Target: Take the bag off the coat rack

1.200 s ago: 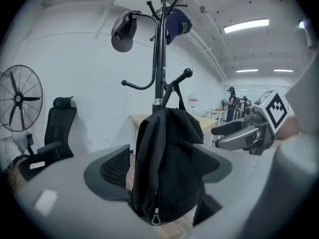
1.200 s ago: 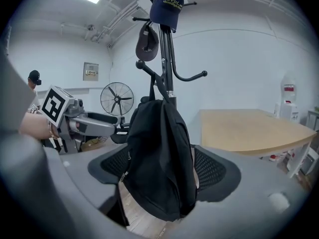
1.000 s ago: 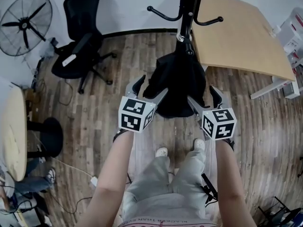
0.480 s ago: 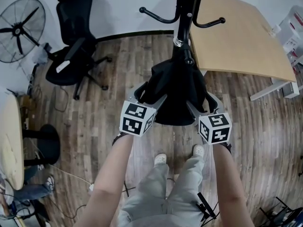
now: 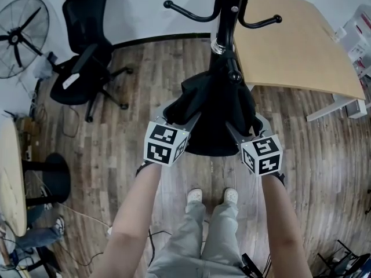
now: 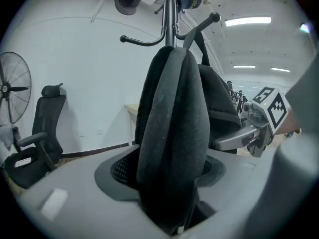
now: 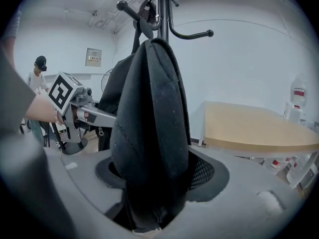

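A black bag [image 5: 214,114] hangs from a hook of the black coat rack [image 5: 229,16], in front of me. My left gripper [image 5: 179,113] is at the bag's left side and my right gripper [image 5: 248,123] at its right side. In the left gripper view a thick fold of the bag [image 6: 172,133] fills the gap between the jaws of the left gripper [image 6: 169,183], which are closing and press on it. In the right gripper view the bag [image 7: 149,123] likewise sits squeezed between the closing jaws of the right gripper [image 7: 154,183]. The strap loops over a hook [image 7: 144,14].
A wooden table [image 5: 295,39] stands right behind the rack. A black office chair [image 5: 87,45] and a floor fan [image 5: 20,36] are at the back left, a round table [image 5: 8,178] at the left edge. My feet [image 5: 211,197] are just below the bag.
Both grippers have moved forward onto the bag's sides, and their jaws have narrowed around it. The rack and bag now appear closer in the head view.
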